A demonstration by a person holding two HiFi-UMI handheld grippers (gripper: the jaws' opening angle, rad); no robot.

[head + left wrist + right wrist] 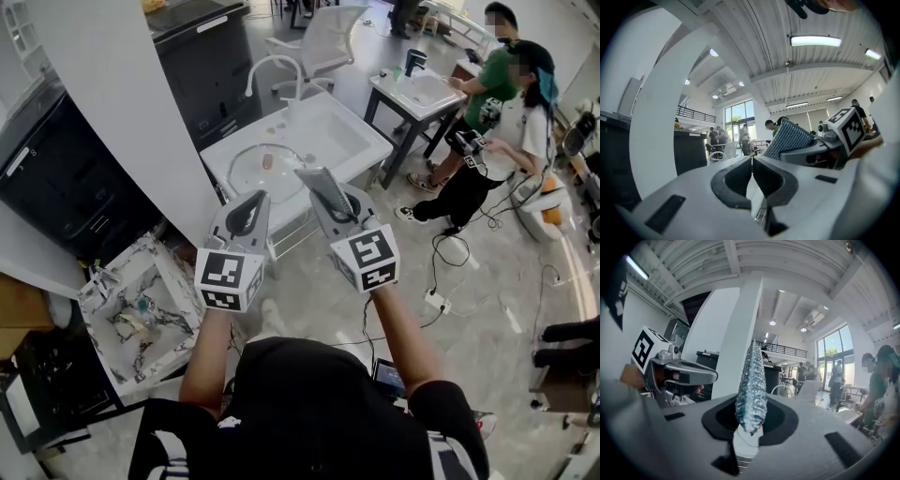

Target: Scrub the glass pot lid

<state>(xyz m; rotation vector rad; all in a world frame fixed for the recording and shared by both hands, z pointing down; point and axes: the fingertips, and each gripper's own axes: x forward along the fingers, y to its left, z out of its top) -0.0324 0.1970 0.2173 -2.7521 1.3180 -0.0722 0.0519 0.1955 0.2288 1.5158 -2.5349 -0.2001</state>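
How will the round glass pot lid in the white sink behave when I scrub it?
The round clear glass pot lid seems to lie flat in the white sink, so it will probably slide or spin on the smooth basin rather than tip. Being glass, it is likely rigid and breakable: press gently. The empty, shut left tool could steady it.
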